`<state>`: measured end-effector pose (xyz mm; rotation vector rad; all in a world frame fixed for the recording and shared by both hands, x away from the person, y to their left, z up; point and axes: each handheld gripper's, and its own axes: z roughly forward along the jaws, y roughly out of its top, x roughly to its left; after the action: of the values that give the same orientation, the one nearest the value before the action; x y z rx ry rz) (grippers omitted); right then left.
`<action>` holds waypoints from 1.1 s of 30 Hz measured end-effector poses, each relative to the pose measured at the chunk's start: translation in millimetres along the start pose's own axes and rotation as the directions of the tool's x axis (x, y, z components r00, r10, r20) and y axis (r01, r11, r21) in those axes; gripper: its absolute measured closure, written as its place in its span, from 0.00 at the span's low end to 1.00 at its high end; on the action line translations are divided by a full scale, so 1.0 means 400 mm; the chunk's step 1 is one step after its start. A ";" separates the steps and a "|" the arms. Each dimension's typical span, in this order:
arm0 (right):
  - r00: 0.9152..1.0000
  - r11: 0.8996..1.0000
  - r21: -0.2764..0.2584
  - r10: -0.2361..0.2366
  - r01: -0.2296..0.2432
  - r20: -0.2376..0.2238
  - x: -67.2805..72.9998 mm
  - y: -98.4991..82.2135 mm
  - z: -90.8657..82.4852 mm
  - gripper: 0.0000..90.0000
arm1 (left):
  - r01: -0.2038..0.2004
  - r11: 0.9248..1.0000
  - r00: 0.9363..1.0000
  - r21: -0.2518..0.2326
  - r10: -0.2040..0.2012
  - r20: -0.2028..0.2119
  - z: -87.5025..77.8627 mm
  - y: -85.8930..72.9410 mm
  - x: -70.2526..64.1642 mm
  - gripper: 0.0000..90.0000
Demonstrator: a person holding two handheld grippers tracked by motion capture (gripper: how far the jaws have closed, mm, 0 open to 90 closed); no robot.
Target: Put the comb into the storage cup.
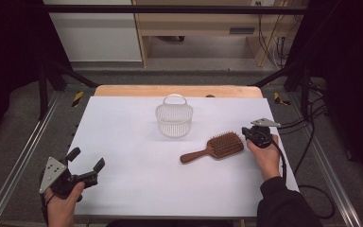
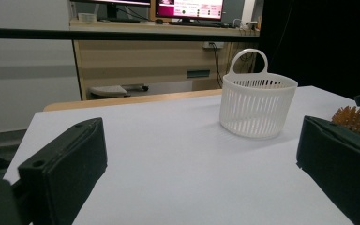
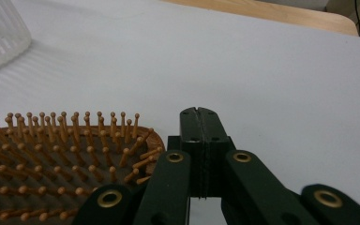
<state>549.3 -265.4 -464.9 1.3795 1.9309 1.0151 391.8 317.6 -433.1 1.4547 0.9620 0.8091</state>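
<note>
Wooden hairbrush (image 1: 214, 147), one, lay bristles-up on table (image 1: 123, 142) near one white basket (image 1: 174, 120), handle pointing lower-left, beside right gripper (image 1: 248, 134), jaws together, empty; left gripper (image 1: 86, 160) spread apart.

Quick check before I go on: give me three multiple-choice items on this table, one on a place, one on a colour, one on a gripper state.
1. Where does the hairbrush lie?
A. inside the basket
B. on the white sheet, between the basket and the person
C. on the floor

2. What colour is the basket?
A. white
B. red
C. black

3. How stand the jaws of the right hand-held gripper?
A. wide open
B. shut on the basket
C. shut, holding nothing

Answers: 1 B, the high view shows it flat on the sheet; 2 A, white slatted plastic; 3 C, the right gripper view shows the jaws pressed together beside the brush head.
</note>
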 end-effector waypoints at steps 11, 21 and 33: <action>1.000 0.997 0.068 -0.018 0.020 -0.024 0.007 -0.019 0.022 1.00 | -0.003 1.000 1.000 0.005 0.003 0.005 0.001 0.000 -0.004 0.02; 0.994 0.996 0.060 -0.058 0.064 -0.087 0.056 -0.013 0.021 1.00 | -0.006 1.000 1.000 0.011 0.006 0.018 0.003 -0.001 -0.010 0.02; 0.972 0.989 0.037 -0.132 0.142 -0.195 0.204 -0.009 0.026 1.00 | -0.024 0.999 0.999 0.024 0.023 0.031 0.009 -0.002 -0.020 0.02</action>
<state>529.4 -186.2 -474.3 1.1922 2.1747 1.0720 391.4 308.9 -433.8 1.4982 0.9358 0.7923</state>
